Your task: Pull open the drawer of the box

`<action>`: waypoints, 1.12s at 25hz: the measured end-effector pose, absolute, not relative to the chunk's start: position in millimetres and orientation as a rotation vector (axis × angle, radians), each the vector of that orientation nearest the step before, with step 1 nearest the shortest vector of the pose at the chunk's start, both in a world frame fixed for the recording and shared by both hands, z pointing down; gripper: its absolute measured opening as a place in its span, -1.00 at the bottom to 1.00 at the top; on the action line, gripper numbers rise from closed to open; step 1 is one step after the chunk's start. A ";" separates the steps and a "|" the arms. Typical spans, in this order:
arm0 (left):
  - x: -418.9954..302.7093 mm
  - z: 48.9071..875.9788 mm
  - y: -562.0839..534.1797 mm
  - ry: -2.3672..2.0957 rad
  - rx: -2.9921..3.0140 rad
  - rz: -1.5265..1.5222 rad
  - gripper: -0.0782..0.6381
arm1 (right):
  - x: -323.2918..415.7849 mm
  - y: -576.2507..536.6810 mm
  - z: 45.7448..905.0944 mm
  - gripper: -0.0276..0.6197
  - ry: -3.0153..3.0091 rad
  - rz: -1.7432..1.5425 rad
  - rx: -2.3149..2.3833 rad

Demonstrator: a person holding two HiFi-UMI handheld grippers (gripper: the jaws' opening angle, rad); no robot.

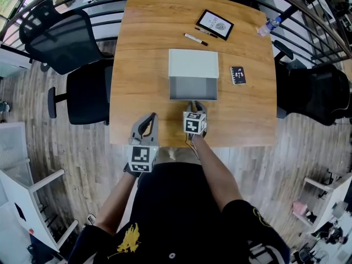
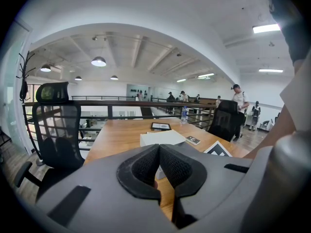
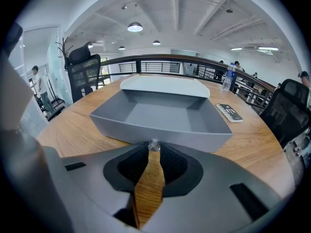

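Observation:
A white box (image 1: pixel 193 64) sits mid-table with its grey drawer (image 1: pixel 193 88) slid out toward me, empty inside. In the right gripper view the drawer (image 3: pixel 160 115) fills the middle and its small clear knob (image 3: pixel 154 144) sits between the fingertips. My right gripper (image 1: pixel 196 104) is at the drawer's front wall, shut on that knob. My left gripper (image 1: pixel 148 118) hovers over the table's near edge, to the left of the drawer and apart from it. It is shut with nothing between its pads (image 2: pixel 146 166).
On the wooden table (image 1: pixel 143 48) lie a framed picture (image 1: pixel 214 24), a pen (image 1: pixel 196 39) and a small black book (image 1: pixel 237 75) right of the box. A water bottle (image 1: pixel 269 26) lies at the far right corner. Black office chairs (image 1: pixel 82 92) stand at the left and right sides.

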State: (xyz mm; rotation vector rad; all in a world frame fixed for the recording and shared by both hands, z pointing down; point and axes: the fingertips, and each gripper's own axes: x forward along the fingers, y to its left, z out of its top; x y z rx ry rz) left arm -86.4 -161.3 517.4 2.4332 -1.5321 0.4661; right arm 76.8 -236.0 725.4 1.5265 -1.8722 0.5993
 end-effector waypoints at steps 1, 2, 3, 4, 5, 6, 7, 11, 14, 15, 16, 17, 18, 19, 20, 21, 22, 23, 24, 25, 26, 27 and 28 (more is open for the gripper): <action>-86.0 517.7 -160.8 -1.531 2.433 0.467 -0.73 | 77.1 -234.9 725.3 -0.70 -1.872 0.600 1.526; -85.6 517.7 -160.5 -1.531 2.434 0.467 -0.73 | 77.5 -234.4 724.4 -0.70 -1.871 0.599 1.526; -85.2 517.4 -160.4 -1.530 2.434 0.467 -0.73 | 78.0 -234.0 723.3 -0.70 -1.870 0.597 1.527; -84.9 517.1 -160.2 -1.529 2.435 0.466 -0.73 | 78.3 -233.7 722.5 -0.70 -1.869 0.595 1.528; -84.6 516.9 -159.8 -1.528 2.435 0.465 -0.73 | 78.3 -233.1 722.1 -0.70 -1.867 0.596 1.528; -84.2 516.8 -159.1 -1.527 2.436 0.465 -0.73 | 78.2 -232.0 722.2 -0.70 -1.867 0.598 1.527; -83.8 517.1 -158.2 -1.527 2.436 0.464 -0.73 | 78.1 -230.7 722.9 -0.70 -1.866 0.601 1.527; -82.8 518.5 -156.3 -1.524 2.440 0.466 -0.73 | 77.5 -227.7 725.1 -0.70 -1.870 0.600 1.530; -82.7 518.5 -156.1 -1.523 2.439 0.465 -0.73 | 76.7 -227.7 723.3 -0.70 -1.871 0.600 1.530; -83.0 518.6 -155.7 -1.523 2.438 0.465 -0.73 | 76.8 -227.5 722.4 -0.70 -1.870 0.596 1.530; -83.2 518.5 -155.3 -1.524 2.438 0.465 -0.73 | 76.8 -227.3 721.4 -0.70 -1.869 0.592 1.531; -83.3 518.2 -155.1 -1.524 2.439 0.465 -0.73 | 76.7 -227.2 720.6 -0.70 -1.870 0.590 1.533; -83.1 517.6 -155.0 -1.523 2.441 0.465 -0.73 | 76.4 -227.2 719.8 -0.70 -1.872 0.591 1.535; -82.6 516.9 -155.0 -1.521 2.442 0.465 -0.73 | 76.1 -227.2 719.2 -0.70 -1.874 0.594 1.537; -82.2 516.3 -155.0 -1.520 2.442 0.465 -0.73 | 75.9 -227.2 718.5 -0.70 -1.876 0.596 1.538; -81.8 516.1 -155.0 -1.519 2.442 0.465 -0.73 | 75.8 -227.2 717.7 -0.70 -1.876 0.596 1.537; -81.6 516.0 -154.8 -1.519 2.441 0.465 -0.73 | 75.9 -227.3 717.1 -0.70 -1.874 0.594 1.537; -81.6 516.2 -154.6 -1.518 2.441 0.463 -0.73 | 75.9 -227.3 716.7 -0.70 -1.873 0.590 1.537; -81.9 516.4 -154.1 -1.518 2.440 0.462 -0.73 | 75.7 -227.3 716.8 -0.70 -1.872 0.588 1.537; -82.3 516.8 -153.6 -1.518 2.439 0.462 -0.73 | 75.2 -227.1 717.2 -0.70 -1.873 0.586 1.536; -82.6 517.3 -153.2 -1.518 2.438 0.462 -0.73 | 74.9 -226.8 717.6 -0.70 -1.873 0.585 1.536; -82.8 517.8 -152.9 -1.518 2.437 0.461 -0.73 | 74.9 -226.5 717.7 -0.70 -1.873 0.583 1.535; -82.7 518.3 -152.6 -1.518 2.437 0.460 -0.73 | 75.1 -226.2 717.7 -0.70 -1.874 0.581 1.535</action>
